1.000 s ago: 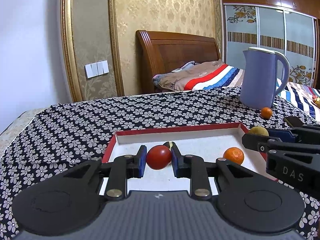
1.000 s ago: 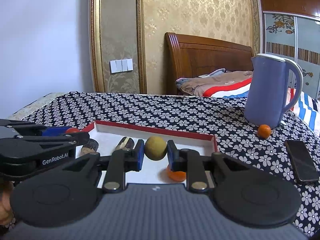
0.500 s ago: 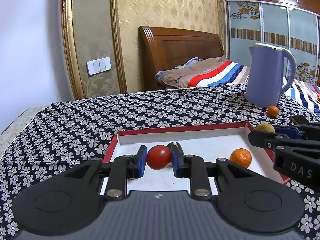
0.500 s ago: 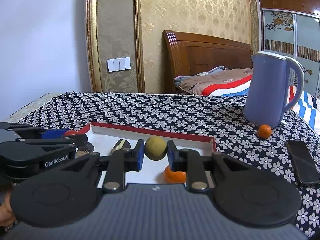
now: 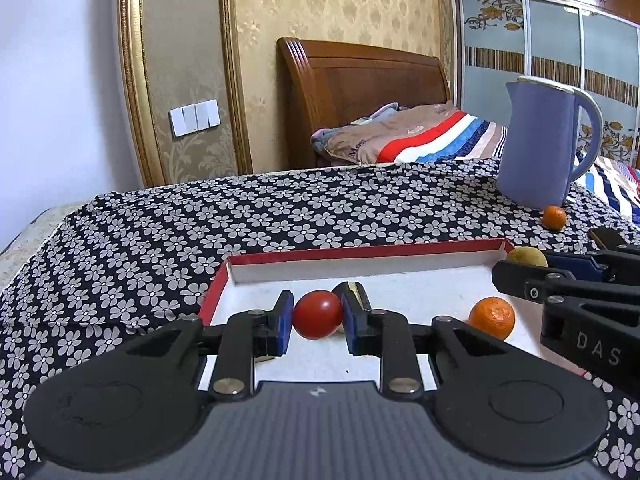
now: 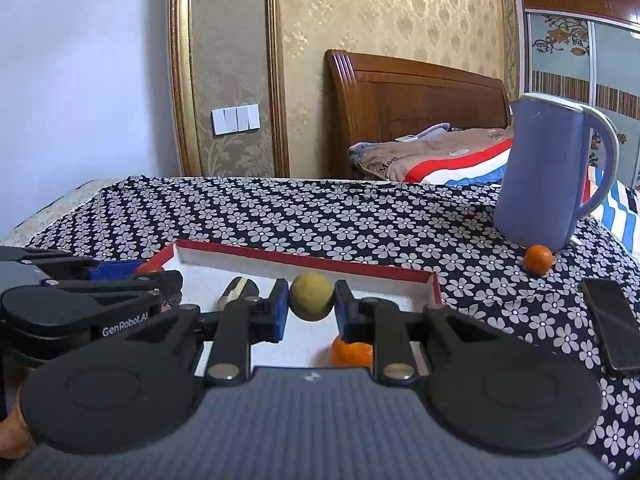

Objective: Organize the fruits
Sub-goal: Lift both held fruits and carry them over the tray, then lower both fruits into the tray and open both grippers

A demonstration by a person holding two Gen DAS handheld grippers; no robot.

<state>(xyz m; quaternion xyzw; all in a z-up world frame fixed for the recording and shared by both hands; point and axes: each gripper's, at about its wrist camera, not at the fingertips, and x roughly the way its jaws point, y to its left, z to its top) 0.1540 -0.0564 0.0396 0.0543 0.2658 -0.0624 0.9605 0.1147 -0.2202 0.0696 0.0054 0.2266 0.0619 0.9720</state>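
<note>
A red-rimmed white tray lies on the flowered cloth. My left gripper is shut on a red tomato low over the tray's left part. My right gripper is shut on a yellow-green round fruit, which also shows in the left wrist view, over the tray's right part. An orange lies in the tray under the right gripper. A dark fruit lies in the tray between the grippers.
A purple kettle stands at the back right with a small orange at its foot. A phone lies on the cloth at the right. A bed is behind the table.
Both grippers have lowered slightly toward the tray, still holding their fruits. The fruits in the tray have not moved.
</note>
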